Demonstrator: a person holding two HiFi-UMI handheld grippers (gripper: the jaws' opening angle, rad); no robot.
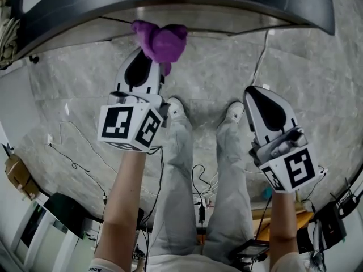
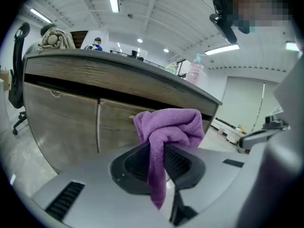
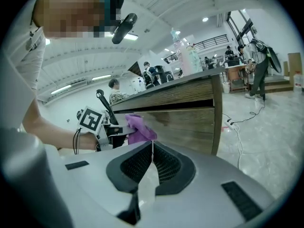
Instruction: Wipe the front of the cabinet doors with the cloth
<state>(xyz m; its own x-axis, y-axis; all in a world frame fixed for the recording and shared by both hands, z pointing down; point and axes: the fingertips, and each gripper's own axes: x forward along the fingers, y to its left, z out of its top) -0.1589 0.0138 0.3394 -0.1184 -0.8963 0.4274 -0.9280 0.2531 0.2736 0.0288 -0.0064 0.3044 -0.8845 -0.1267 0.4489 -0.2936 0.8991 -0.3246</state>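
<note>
Because the purple cloth (image 2: 171,127) looks soft and limp, the left gripper (image 2: 159,158) pinches its bunched middle near the cabinet doors (image 2: 61,122); the right gripper (image 3: 152,163) is closed, empty.

One crumpled purple microfibre cloth (image 1: 161,41). Two white-and-black two-jaw tools in my hands: my left gripper (image 1: 148,55) and my right gripper (image 1: 252,92). Two cubes with black-and-white square markers, one on the left (image 1: 129,127) and one on the right (image 1: 292,170). Two brown wood-grain cabinet doors, a left door (image 2: 61,122) and a right door (image 2: 118,125), under one long dark-edged counter (image 2: 118,75). Two white shoes of mine (image 1: 176,107) (image 1: 234,111). One black office chair (image 2: 16,80).
</note>
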